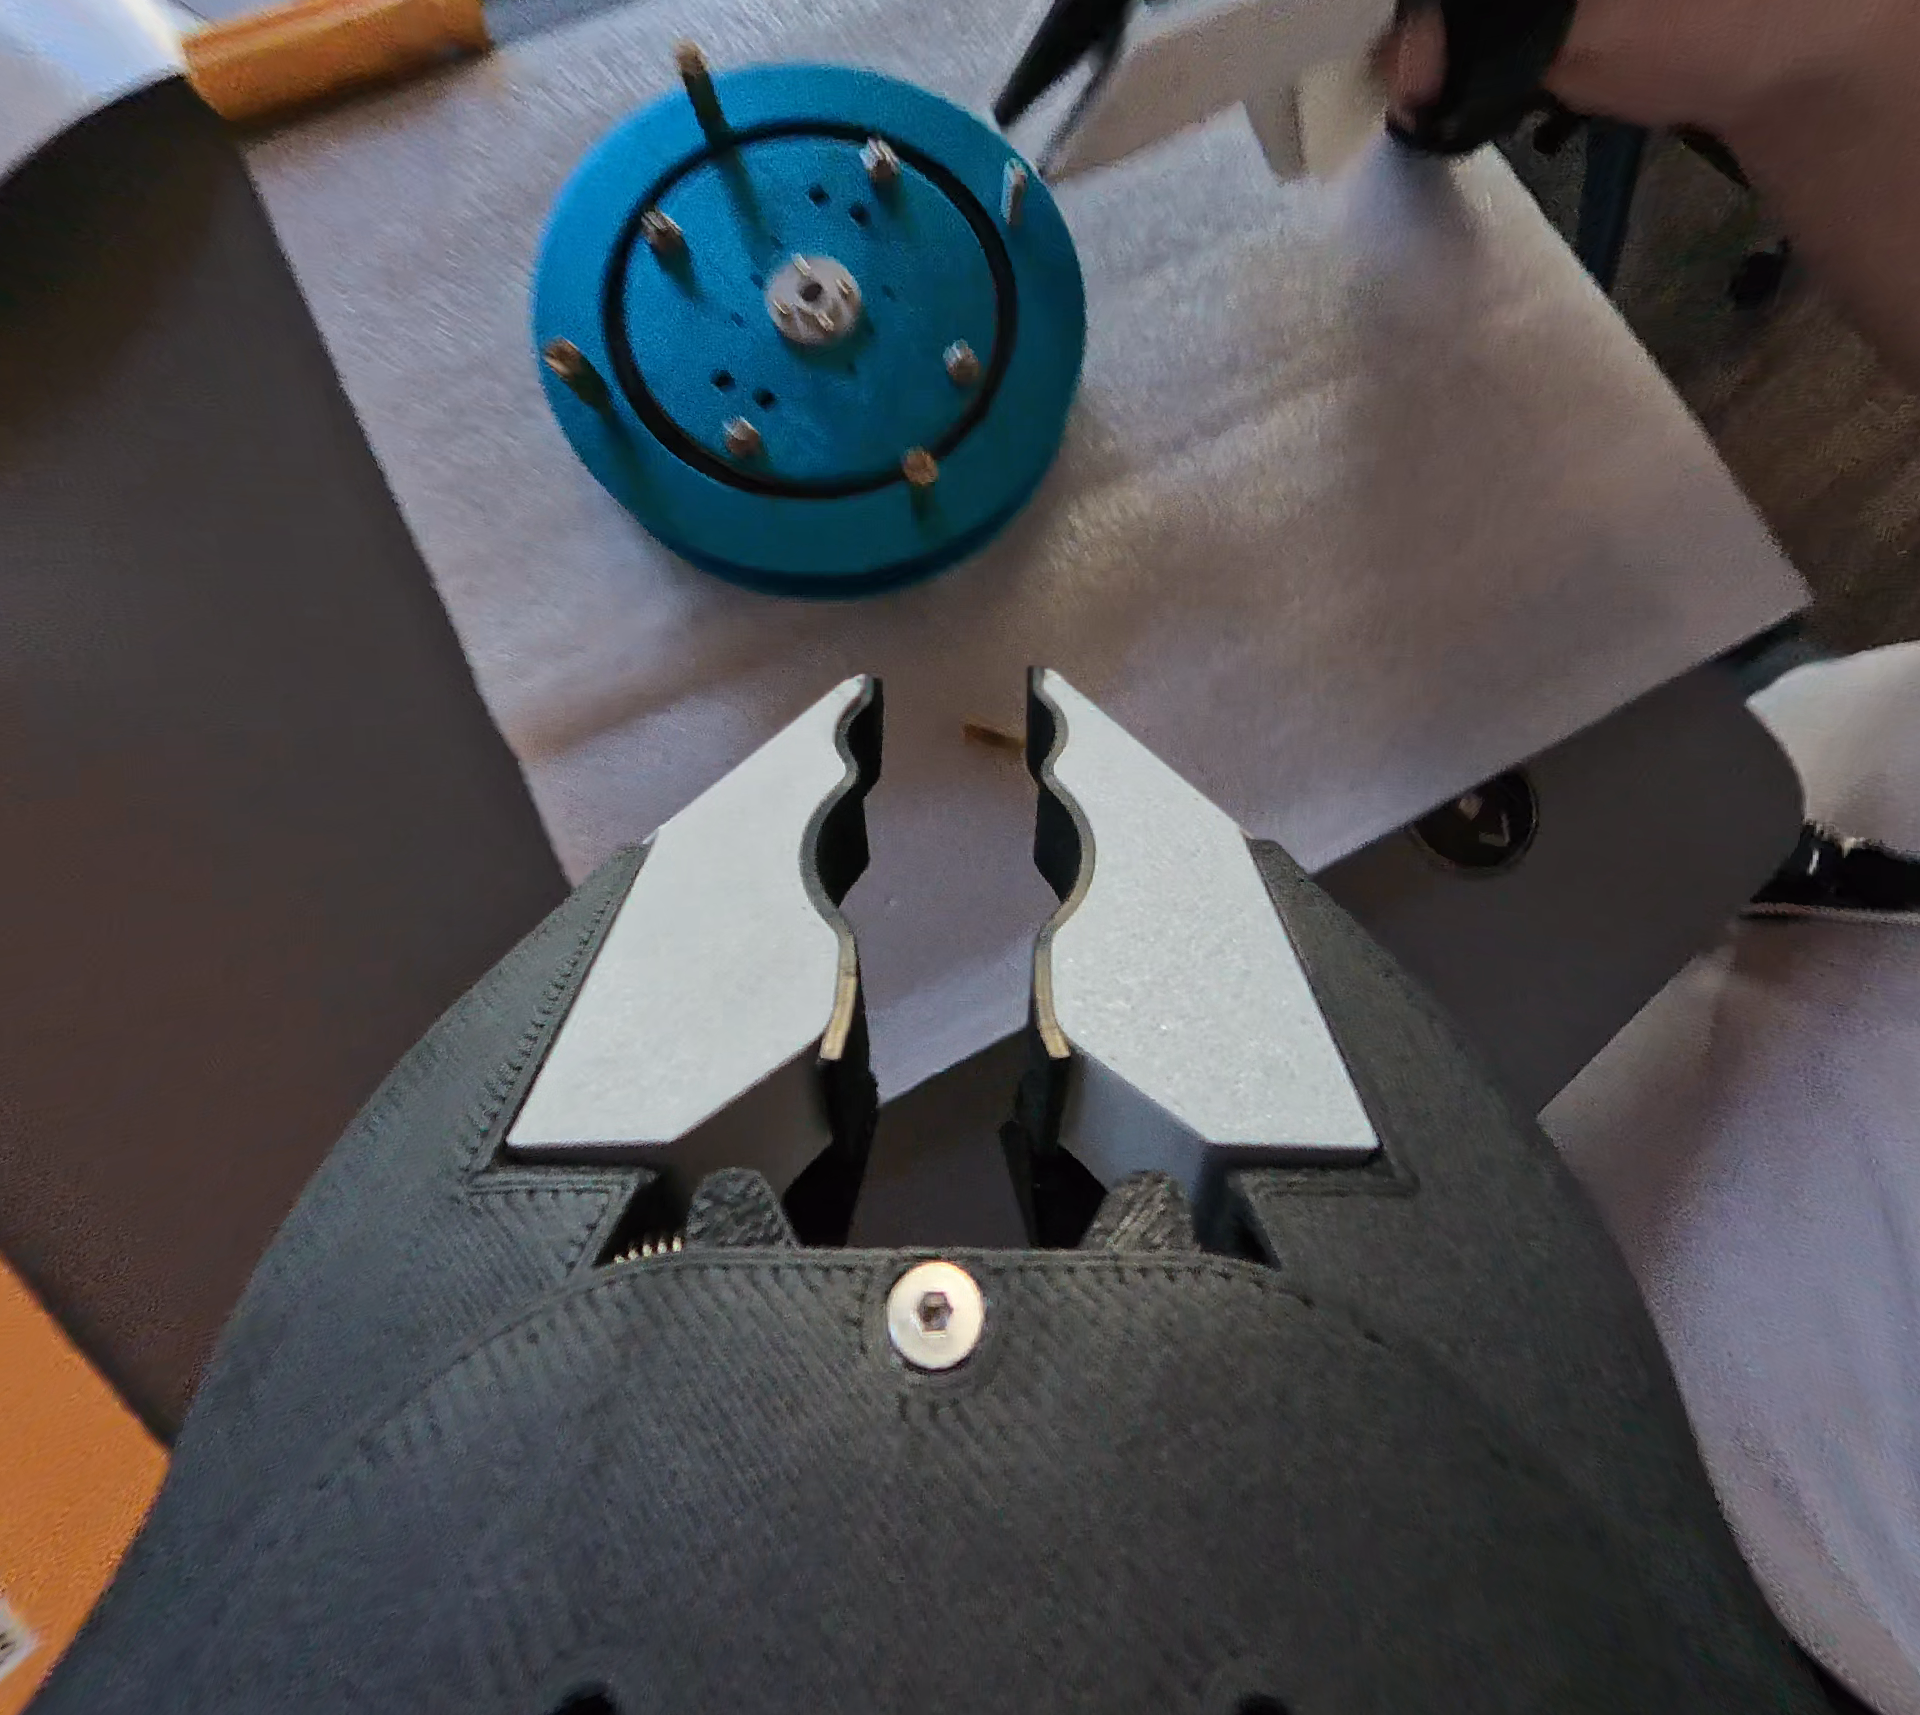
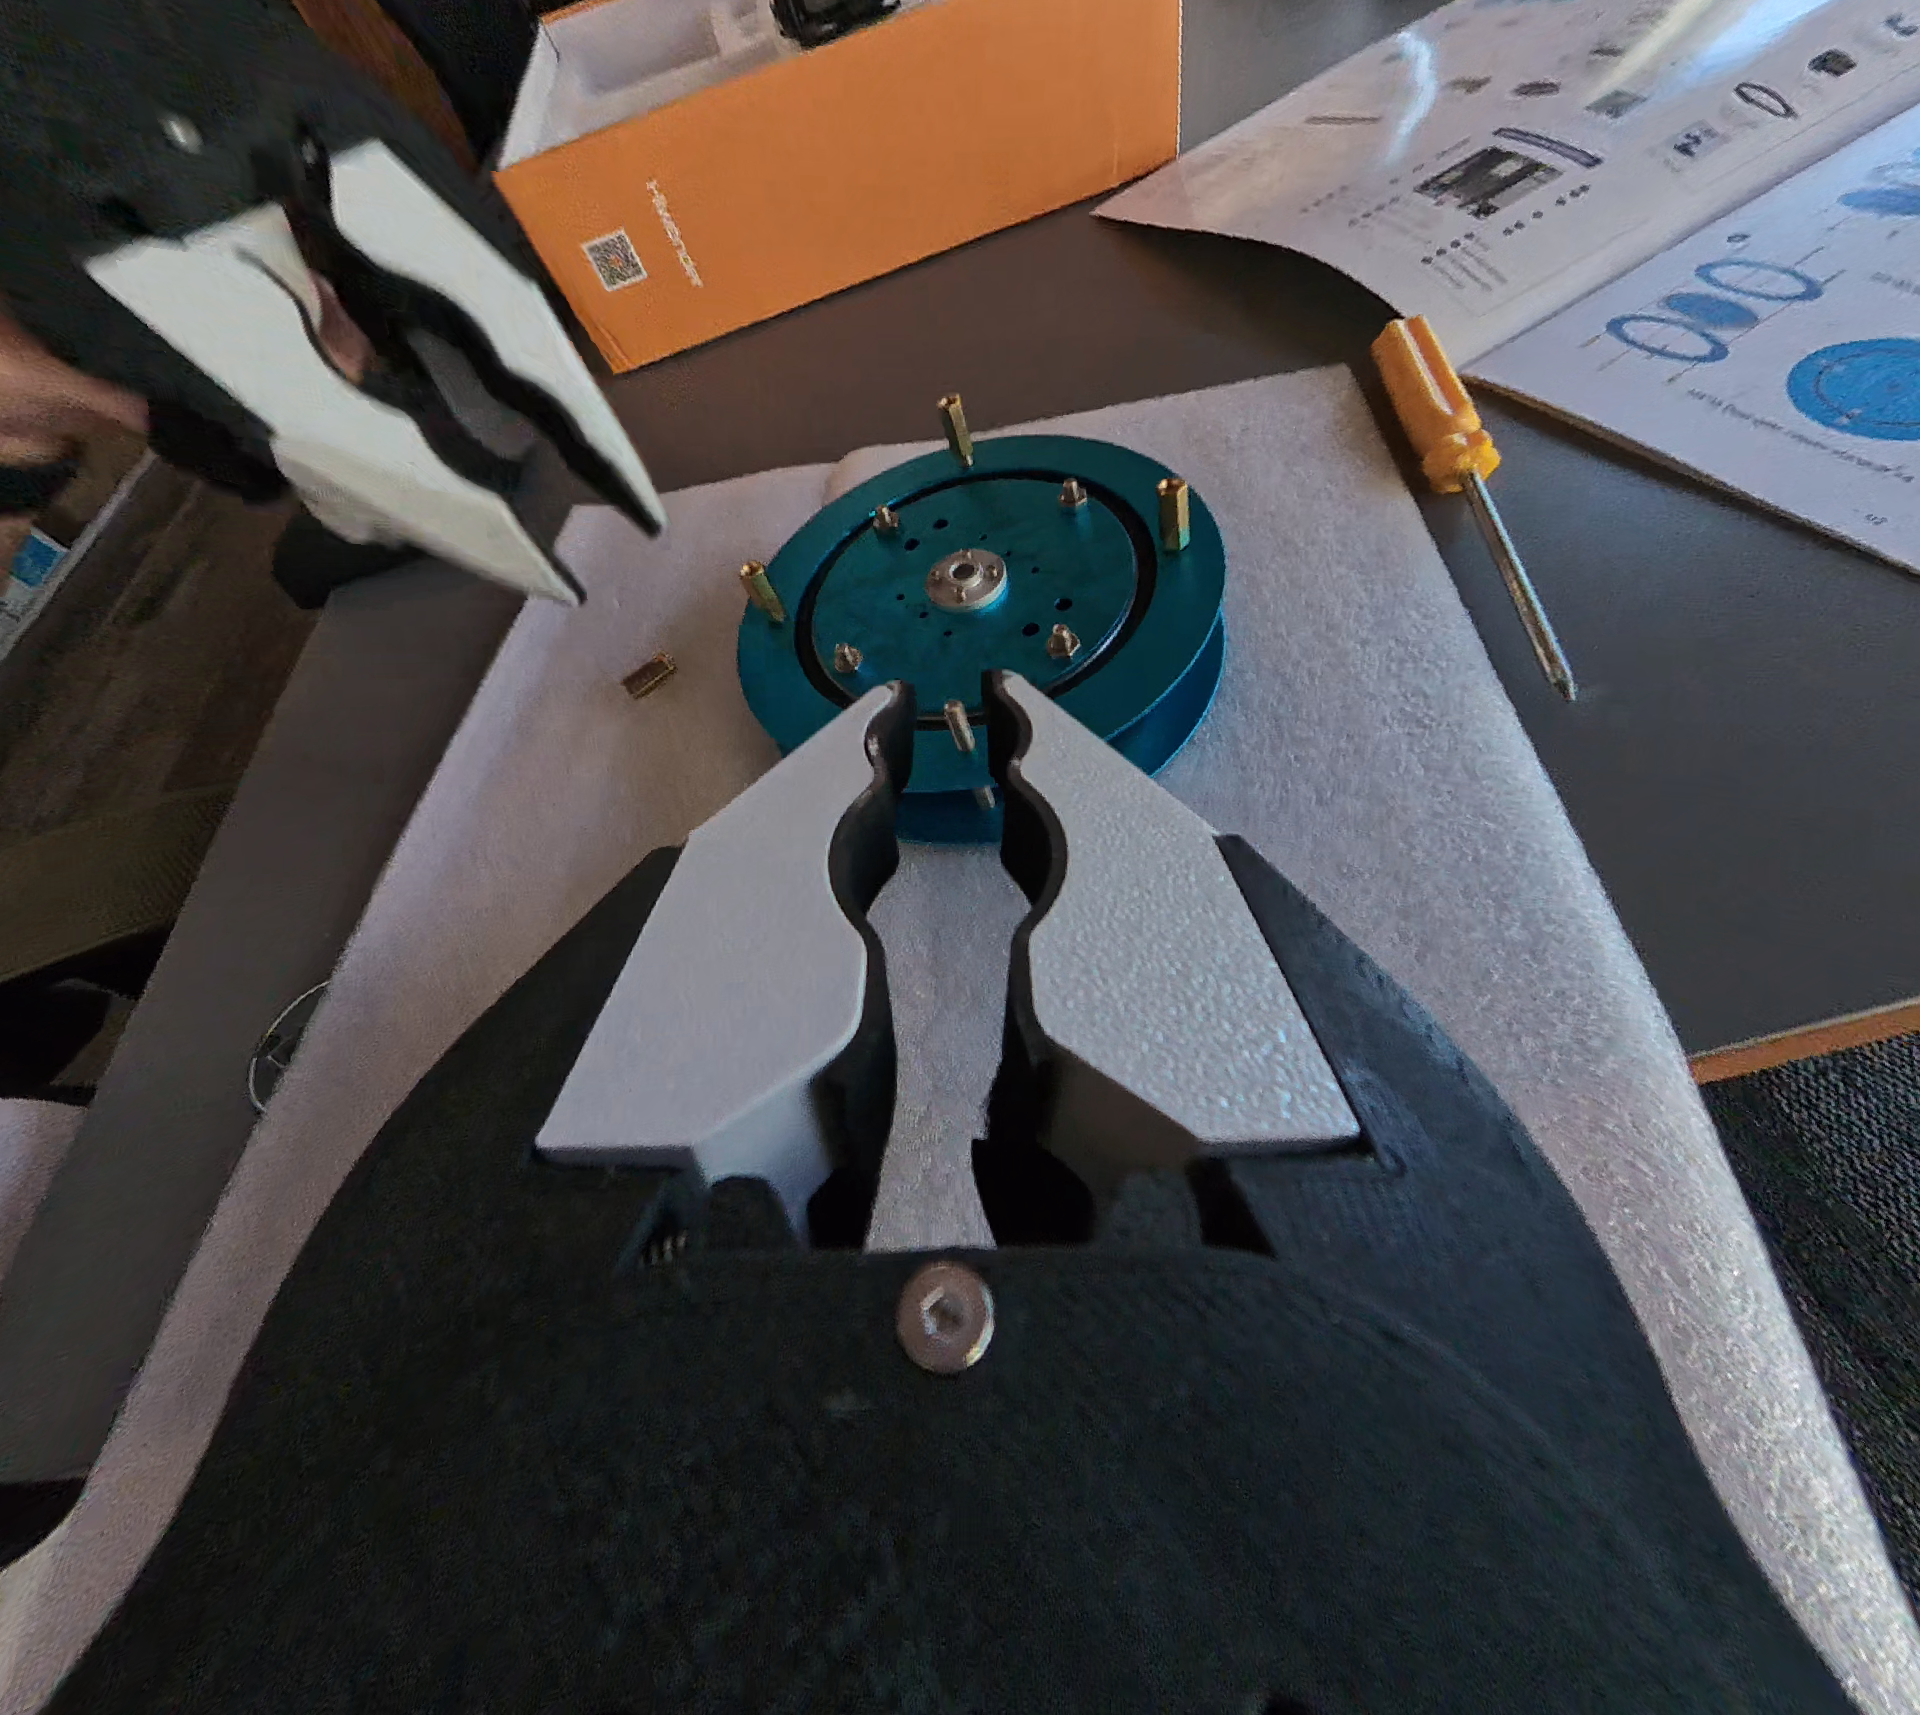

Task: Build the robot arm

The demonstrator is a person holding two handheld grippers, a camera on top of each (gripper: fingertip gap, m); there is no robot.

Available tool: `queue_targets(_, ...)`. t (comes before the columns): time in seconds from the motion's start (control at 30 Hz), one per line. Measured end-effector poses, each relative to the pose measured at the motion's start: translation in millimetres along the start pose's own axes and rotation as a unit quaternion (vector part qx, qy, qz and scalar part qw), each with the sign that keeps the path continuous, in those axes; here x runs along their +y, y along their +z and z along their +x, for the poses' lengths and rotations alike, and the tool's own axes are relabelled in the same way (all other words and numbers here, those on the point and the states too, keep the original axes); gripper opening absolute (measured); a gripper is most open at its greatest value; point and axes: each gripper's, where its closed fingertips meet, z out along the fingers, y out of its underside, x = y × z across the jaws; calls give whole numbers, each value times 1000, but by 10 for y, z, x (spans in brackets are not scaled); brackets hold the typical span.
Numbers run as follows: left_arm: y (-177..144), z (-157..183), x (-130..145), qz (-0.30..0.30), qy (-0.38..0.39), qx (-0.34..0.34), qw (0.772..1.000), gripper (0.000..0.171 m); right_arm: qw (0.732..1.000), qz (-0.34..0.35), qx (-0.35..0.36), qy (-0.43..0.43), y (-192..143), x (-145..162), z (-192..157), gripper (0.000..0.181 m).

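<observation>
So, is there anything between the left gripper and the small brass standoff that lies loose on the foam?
Nothing visible. The left gripper hangs open over the white foam sheet, and the loose brass standoff shows in the gap between its fingertips. The blue disc lies farther ahead.

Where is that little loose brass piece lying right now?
In the right wrist view, the brass piece lies on the white foam sheet, just left of the blue disc, apart from it, below the left hand-held gripper.
</observation>
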Motion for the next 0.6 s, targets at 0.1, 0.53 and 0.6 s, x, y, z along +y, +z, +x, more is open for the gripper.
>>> queue_targets(0.1, 91, 69, 176, -7, 22, 2, 1000, 30, 1000, -6, -1, 1, -24, 17, 6, 11)
queue_targets(0.53, 265, 78, 289, -25, 80, 14, 996, 19, 1000, -6, 21, 14, -262, 121, 17, 12)
queue_targets(0.6, 266, 61, 294, -22, 88, 5, 996, 15, 1000, -3, 17, 13, -270, 116, -29, 11)
